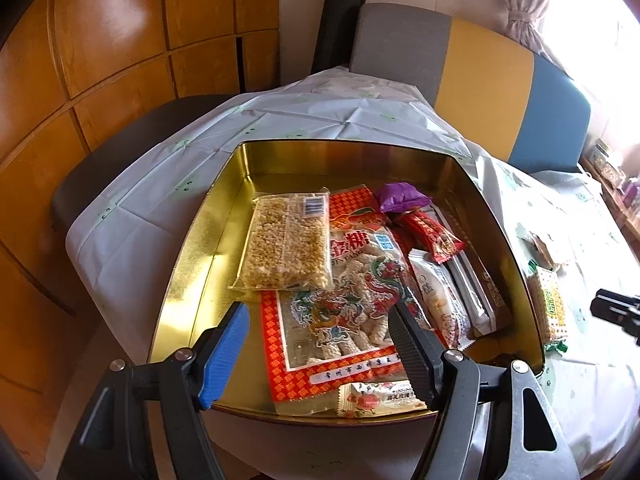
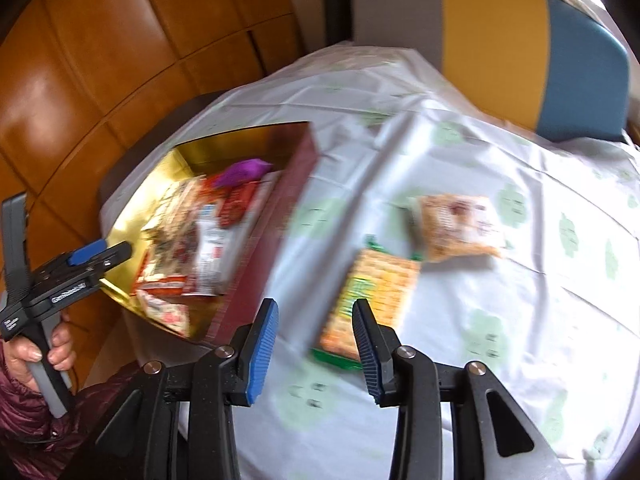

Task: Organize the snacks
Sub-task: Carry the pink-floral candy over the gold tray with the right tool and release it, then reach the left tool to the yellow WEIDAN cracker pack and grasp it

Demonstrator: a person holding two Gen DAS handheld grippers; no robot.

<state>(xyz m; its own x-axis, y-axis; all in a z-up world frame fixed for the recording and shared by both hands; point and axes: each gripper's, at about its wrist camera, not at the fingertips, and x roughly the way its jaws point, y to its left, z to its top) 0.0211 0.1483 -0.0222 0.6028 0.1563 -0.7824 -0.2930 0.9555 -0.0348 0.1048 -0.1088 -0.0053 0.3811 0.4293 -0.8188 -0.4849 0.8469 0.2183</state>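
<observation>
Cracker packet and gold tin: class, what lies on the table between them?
Nothing but bare tablecloth separates the cracker packet from the gold tin. The right wrist view shows it, though blurred.

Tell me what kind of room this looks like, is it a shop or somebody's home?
Most likely a home dining or living area. A table under a creased plastic tablecloth holds a gold tin of packaged snacks, a grey, yellow and blue upholstered bench stands behind it, and a tied curtain hangs by a bright window.
</observation>
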